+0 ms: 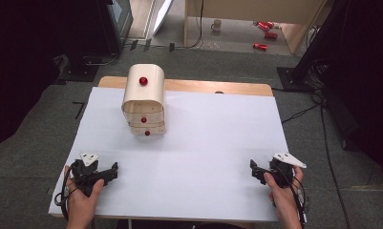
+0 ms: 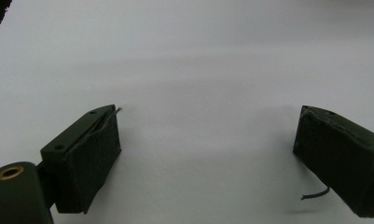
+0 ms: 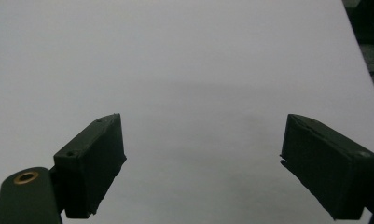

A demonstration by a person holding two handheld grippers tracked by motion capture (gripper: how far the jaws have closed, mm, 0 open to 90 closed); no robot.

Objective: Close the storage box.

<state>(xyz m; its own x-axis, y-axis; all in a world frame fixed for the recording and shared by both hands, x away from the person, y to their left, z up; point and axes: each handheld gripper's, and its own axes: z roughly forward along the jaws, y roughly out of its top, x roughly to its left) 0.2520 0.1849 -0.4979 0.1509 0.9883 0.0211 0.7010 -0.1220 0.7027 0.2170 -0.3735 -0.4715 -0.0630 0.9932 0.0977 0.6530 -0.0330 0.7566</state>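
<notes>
White tabletop, pale wooden round-topped drawer chest with red knobs near its far left edge, left gripper and right gripper at near corners, fingers spread wide, holding nothing

No readable text, label, brand, number or sign anywhere. Blank white over the table top from edge to edge; plain wood with red knobs on the small drawer chest near the far left corner; unmarked black on the jaws in both gripper views; red cans and a mug on the floor beyond the far edge too small and blurred for reading.
</notes>
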